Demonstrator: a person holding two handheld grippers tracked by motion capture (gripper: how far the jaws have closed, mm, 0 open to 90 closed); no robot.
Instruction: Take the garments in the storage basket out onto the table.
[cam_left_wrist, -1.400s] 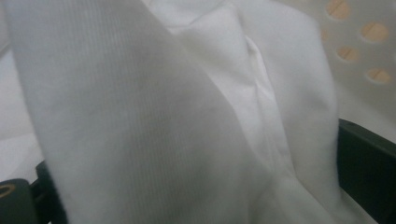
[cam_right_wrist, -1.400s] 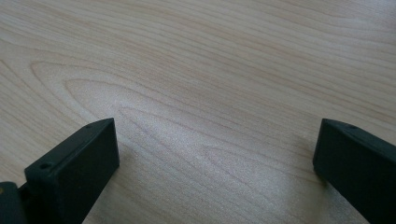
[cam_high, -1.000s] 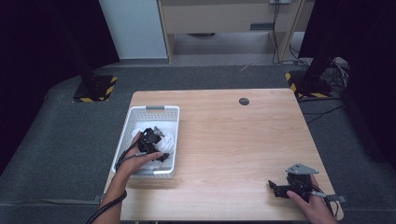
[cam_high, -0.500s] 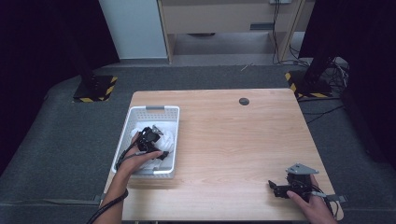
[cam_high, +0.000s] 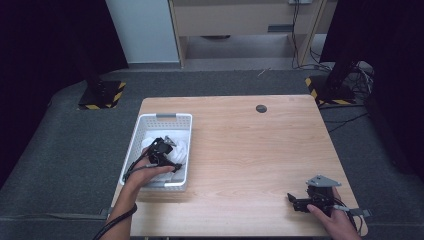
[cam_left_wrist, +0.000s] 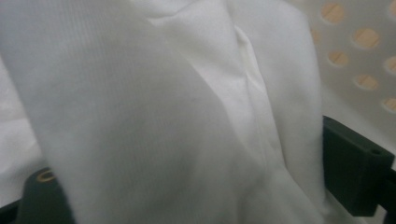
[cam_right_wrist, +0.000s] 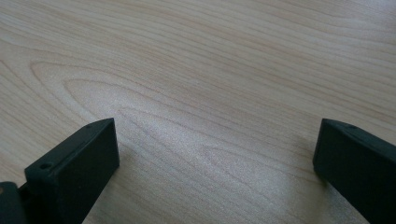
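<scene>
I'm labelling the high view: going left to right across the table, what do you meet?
White basket with the left tool over a white cloth → dark round disc → right tool.

Wooden table (cam_high: 240, 150) bore a white perforated basket (cam_high: 172, 118) near its left edge; a small dark round disc (cam_high: 261, 108) lay near the far edge.

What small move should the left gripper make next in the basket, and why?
Probably finish closing. The left gripper is down in the white basket, its jaws have just been closing, and the white cloth already lies between them, apparently not yet pinched.
</scene>
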